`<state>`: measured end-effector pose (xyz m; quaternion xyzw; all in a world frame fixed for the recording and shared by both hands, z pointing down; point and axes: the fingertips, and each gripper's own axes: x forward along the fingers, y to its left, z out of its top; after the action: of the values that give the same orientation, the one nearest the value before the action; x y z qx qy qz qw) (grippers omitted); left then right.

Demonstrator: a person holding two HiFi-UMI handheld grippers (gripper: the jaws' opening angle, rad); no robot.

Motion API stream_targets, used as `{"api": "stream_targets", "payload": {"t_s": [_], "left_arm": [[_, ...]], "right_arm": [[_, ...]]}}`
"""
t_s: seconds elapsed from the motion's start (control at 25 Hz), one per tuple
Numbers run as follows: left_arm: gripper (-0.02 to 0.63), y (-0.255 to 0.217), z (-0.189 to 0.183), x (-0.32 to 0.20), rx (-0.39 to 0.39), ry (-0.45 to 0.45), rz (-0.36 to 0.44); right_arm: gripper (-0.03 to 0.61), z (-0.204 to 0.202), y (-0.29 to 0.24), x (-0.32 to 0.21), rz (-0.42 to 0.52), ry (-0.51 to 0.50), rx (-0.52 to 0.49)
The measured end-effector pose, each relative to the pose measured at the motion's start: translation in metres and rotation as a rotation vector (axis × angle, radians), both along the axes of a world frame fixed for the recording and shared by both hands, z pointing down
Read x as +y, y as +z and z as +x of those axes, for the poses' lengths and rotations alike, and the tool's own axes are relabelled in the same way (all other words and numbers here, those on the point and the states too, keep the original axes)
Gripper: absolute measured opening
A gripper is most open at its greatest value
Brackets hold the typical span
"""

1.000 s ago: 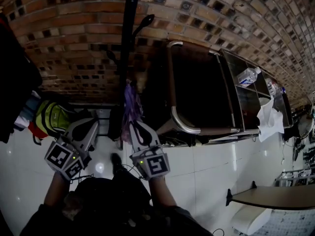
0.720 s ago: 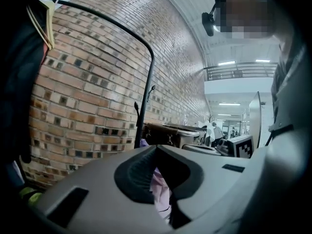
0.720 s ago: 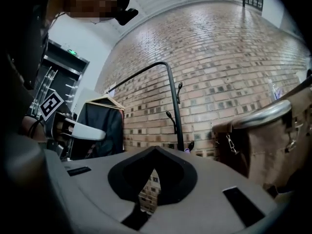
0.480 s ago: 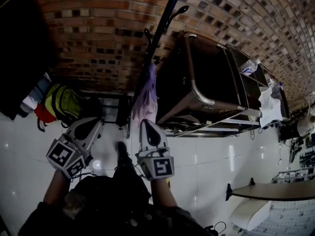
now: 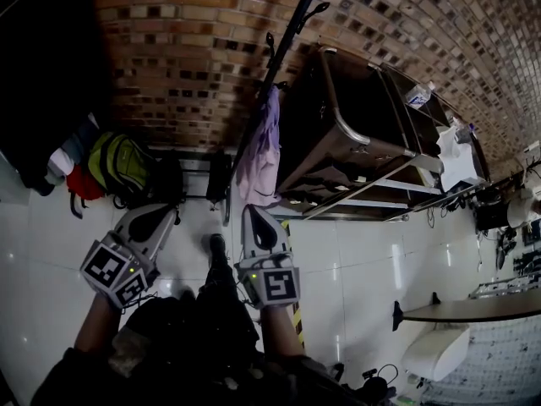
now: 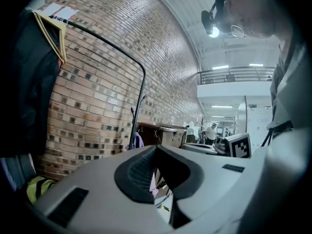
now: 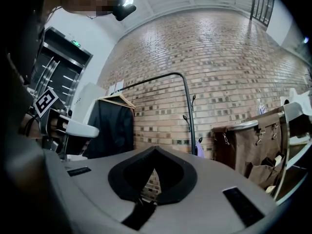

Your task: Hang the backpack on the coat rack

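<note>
We hold two tongs low over the white tiled floor [image 5: 363, 269], one in each hand, each carrying one marker cube. The left tongs [image 5: 166, 214] are pressed together with nothing between them. The right tongs [image 5: 251, 210] are likewise closed tight and empty. Both point toward the brick wall [image 5: 186, 49].

We count one backpack [image 5: 122, 166], yellow-green. It sits on the floor at the foot of the wall, ahead of the left tongs and well apart from them. A red item lies just beside it on its left. Neither pair of tongs touches it.

One coat rack [image 5: 292, 34] stands to the right of the backpack. It is a black pole on which we make out at least two hooks. One purple garment [image 5: 260, 155] hangs from it, ahead of the right tongs. One black coat [image 6: 29, 96] hangs on one wooden hanger [image 6: 51, 30] off to the left, above the backpack.

To the right of the rack stands one metal-framed trolley [image 5: 338, 134] with dark sides.
</note>
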<state>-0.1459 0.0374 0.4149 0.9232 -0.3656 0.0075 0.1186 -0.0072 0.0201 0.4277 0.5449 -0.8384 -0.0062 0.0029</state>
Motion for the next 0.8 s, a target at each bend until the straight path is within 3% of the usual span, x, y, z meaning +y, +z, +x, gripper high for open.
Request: {"api": "stream_targets", "payload": {"t_s": [0.36, 0.8], "left_arm": [[0.037, -0.007, -0.013, 0.046, 0.025, 0.033, 0.002], [0.035, -0.009, 0.003, 0.048, 0.037, 0.058, 0.002]], "right_arm": [[0.006, -0.013, -0.003, 0.052, -0.023, 0.033, 0.034], [0.006, -0.004, -0.003, 0.059, -0.018, 0.064, 0.12]]}}
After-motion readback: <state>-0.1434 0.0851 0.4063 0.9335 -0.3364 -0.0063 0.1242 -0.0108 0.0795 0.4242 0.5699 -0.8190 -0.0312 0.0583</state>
